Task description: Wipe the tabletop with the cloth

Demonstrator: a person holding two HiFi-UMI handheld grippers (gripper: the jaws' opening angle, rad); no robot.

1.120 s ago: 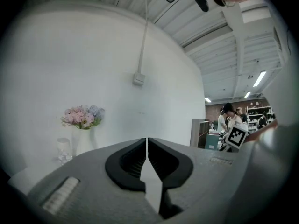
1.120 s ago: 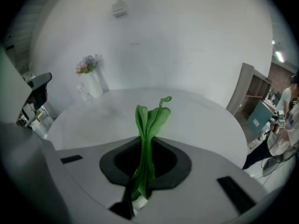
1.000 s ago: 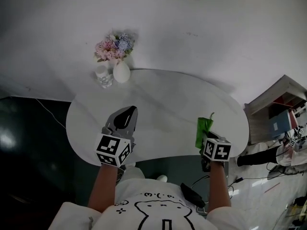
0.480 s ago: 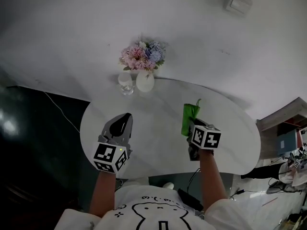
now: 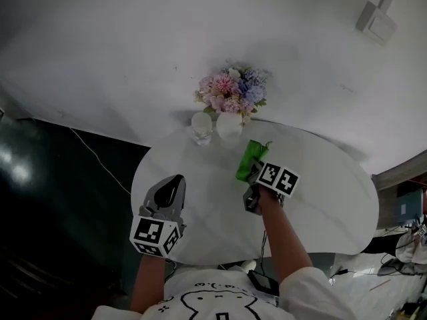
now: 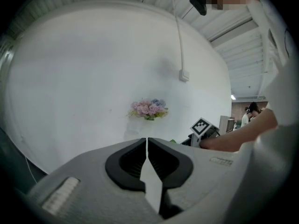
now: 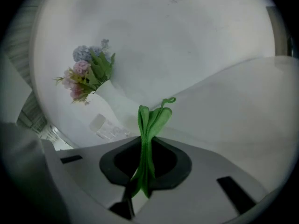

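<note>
A folded green cloth (image 5: 250,159) (image 7: 148,129) is pinched in my right gripper (image 5: 252,173) (image 7: 145,169), which is shut on it. The cloth sticks out past the jaws over the back of the white oval tabletop (image 5: 320,199), close to the white vase. My left gripper (image 5: 168,193) (image 6: 146,146) hovers over the table's left part, jaws shut with nothing between them. In the left gripper view the right gripper's marker cube (image 6: 202,126) and the person's hand show at the right.
A white vase with pink and blue flowers (image 5: 231,95) (image 7: 88,71) (image 6: 148,109) and a clear glass (image 5: 201,127) (image 7: 106,127) stand at the table's back edge by the white wall. Dark floor lies to the left; cables and a shelf show at the right.
My right gripper has carried the green cloth from the table's right front toward the back middle, near the vase. The head view has swung, and the left gripper has stayed over the left part.
</note>
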